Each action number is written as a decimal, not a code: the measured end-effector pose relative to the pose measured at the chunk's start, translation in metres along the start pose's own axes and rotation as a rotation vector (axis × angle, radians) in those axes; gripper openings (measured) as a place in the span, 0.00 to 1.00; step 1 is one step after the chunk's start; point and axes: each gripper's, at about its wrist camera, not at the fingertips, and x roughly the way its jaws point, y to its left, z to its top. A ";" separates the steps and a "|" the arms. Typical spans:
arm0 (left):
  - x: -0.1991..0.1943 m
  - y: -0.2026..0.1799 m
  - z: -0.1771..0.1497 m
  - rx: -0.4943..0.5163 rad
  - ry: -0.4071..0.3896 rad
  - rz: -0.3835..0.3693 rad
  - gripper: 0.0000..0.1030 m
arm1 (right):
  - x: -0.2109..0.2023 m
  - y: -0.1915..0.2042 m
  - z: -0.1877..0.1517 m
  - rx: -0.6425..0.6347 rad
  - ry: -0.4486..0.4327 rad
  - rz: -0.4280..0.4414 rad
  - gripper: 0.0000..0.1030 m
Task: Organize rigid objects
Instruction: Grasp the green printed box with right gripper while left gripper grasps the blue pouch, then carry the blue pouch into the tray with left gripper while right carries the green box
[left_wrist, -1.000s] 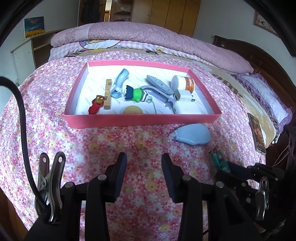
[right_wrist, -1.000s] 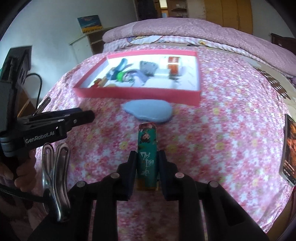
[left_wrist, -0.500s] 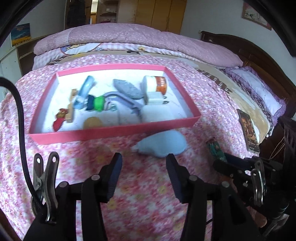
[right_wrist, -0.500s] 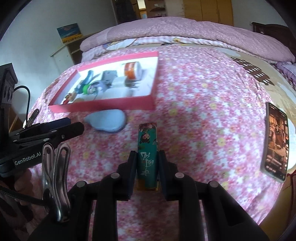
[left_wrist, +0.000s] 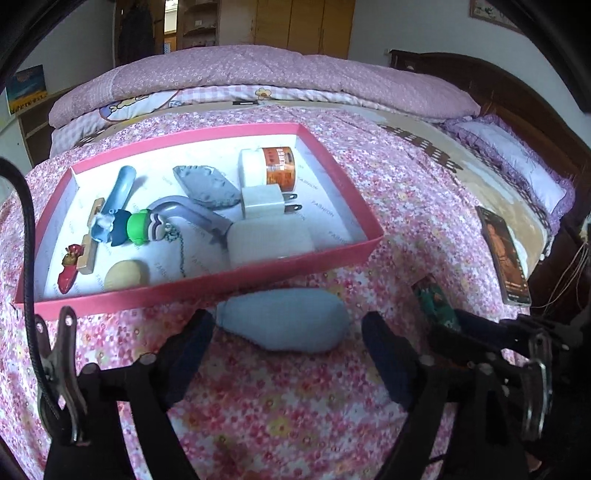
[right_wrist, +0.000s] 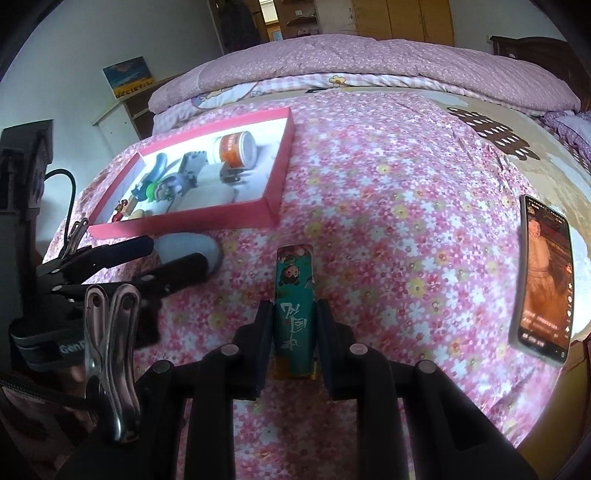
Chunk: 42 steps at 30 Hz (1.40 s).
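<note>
A pink tray (left_wrist: 207, 284) (right_wrist: 273, 173) lies on the flowered bedspread and holds several small objects: an orange-labelled jar (left_wrist: 271, 168), a white plug (left_wrist: 264, 201), a grey handle, a green toy, a red toy car. A pale blue oval object (left_wrist: 286, 323) (right_wrist: 186, 245) lies just in front of the tray. My left gripper (left_wrist: 286, 343) is open with its fingers either side of the blue object. My right gripper (right_wrist: 293, 314) is shut on a teal box with a cartoon print (right_wrist: 295, 299), held above the bedspread right of the blue object.
A phone (right_wrist: 545, 275) (left_wrist: 504, 254) with a lit screen lies on the bed at the right, near the edge. Folded pink quilts and a pillow lie at the far side. A dark wooden headboard (left_wrist: 517, 99) stands at the right.
My left gripper has moved forward and right to straddle the blue object, and its jaws have opened wider. My right gripper has swung right with the teal box still held.
</note>
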 end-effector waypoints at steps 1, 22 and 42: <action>0.003 -0.001 0.000 -0.003 0.002 0.007 0.84 | 0.000 -0.001 0.000 0.001 -0.001 0.001 0.23; 0.011 -0.004 -0.009 0.048 -0.025 0.050 0.79 | 0.004 -0.001 0.000 0.012 0.000 0.032 0.23; -0.039 0.035 -0.006 -0.042 -0.067 0.089 0.79 | -0.005 0.028 0.013 -0.037 -0.032 0.060 0.23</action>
